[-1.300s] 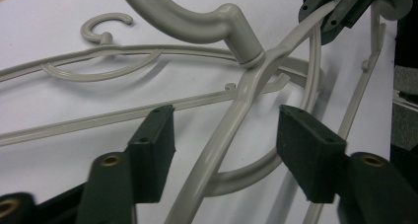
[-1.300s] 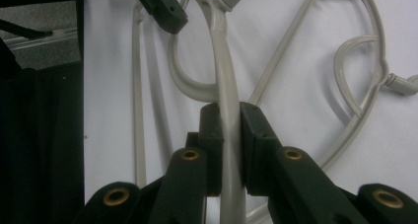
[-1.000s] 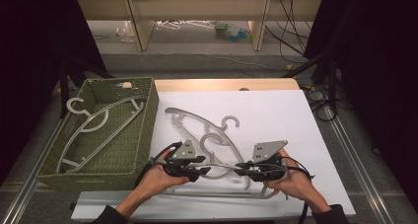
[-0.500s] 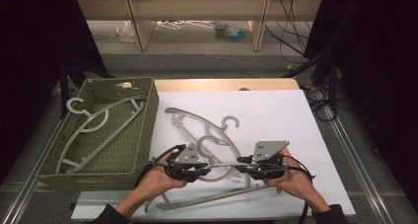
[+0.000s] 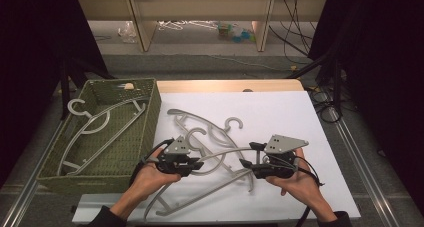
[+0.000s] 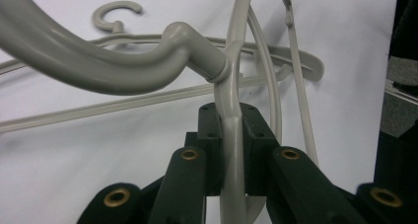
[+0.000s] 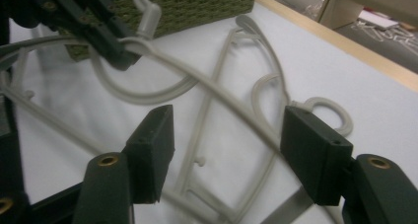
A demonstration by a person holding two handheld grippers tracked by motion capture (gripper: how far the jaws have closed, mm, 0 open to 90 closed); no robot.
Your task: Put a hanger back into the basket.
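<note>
So the left gripper [image 5: 196,163] has its jaws clamped tight on the grey hanger [image 5: 220,154], right by the neck, holding it just above the white bench [image 5: 280,112]. The right gripper [image 5: 248,163] has just been opening, jaws apart with the hanger's arm running between them, untouched. Two more hangers [image 5: 200,124] lie tangled right underneath, so it's crowded there. The green basket [image 5: 150,112] sits just left with a hanger [image 5: 95,124] inside. Plenty of bare bench off to the right and far side.
</note>
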